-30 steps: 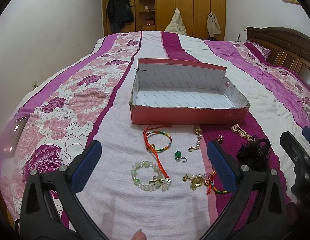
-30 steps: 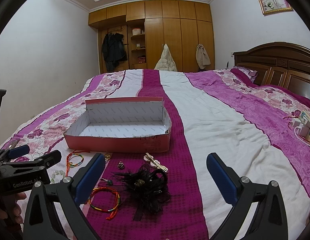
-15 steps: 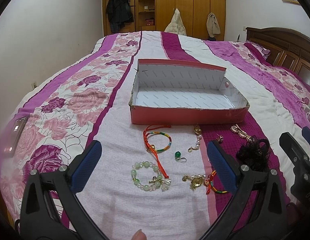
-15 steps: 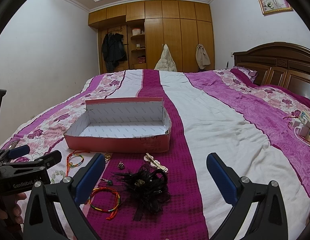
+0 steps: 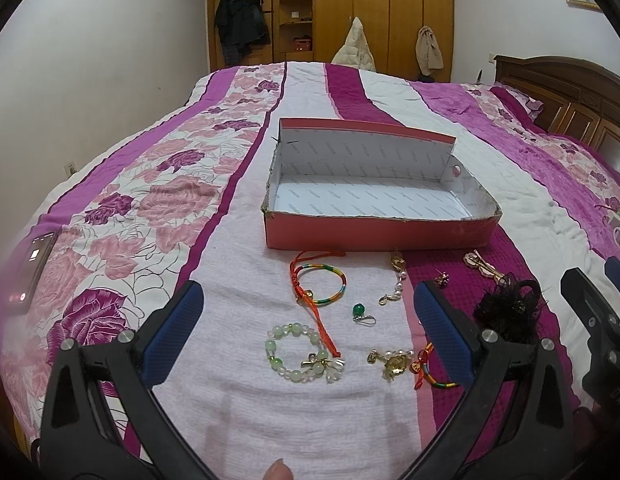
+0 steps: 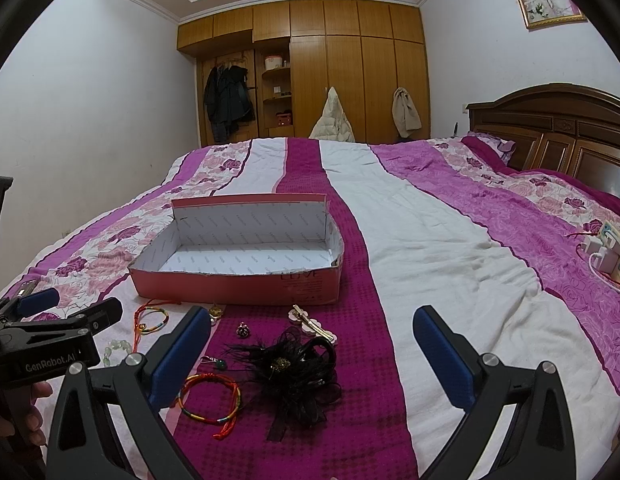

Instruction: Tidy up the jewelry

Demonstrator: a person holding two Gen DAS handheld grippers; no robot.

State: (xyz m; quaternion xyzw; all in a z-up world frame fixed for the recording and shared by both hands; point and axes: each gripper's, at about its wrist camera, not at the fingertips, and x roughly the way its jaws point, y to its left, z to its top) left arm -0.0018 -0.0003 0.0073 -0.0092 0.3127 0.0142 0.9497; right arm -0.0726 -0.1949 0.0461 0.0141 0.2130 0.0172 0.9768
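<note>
- Left wrist view shows your left gripper (image 5: 307, 320) with its jaws spread wide, holding nothing, above the bedspread (image 5: 189, 240).
- Between its fingers lie a green bead bracelet (image 5: 299, 350), a multicoloured cord bracelet (image 5: 324, 288) with a red string, and a small green pendant (image 5: 360, 312).
- A gold charm (image 5: 394, 364) lies just beside the right finger.
- The red box (image 5: 378, 232) sits beyond the jewelry, open, with a bare white floor.
- Right wrist view shows your right gripper (image 6: 312, 350) also wide open and holding nothing.
- A black feather hairpiece (image 6: 297, 372) lies between its fingers, with a second cord bracelet (image 6: 209, 400) near the left finger.
- A gold hair clip (image 6: 312, 324) rests close to the box front.
</note>
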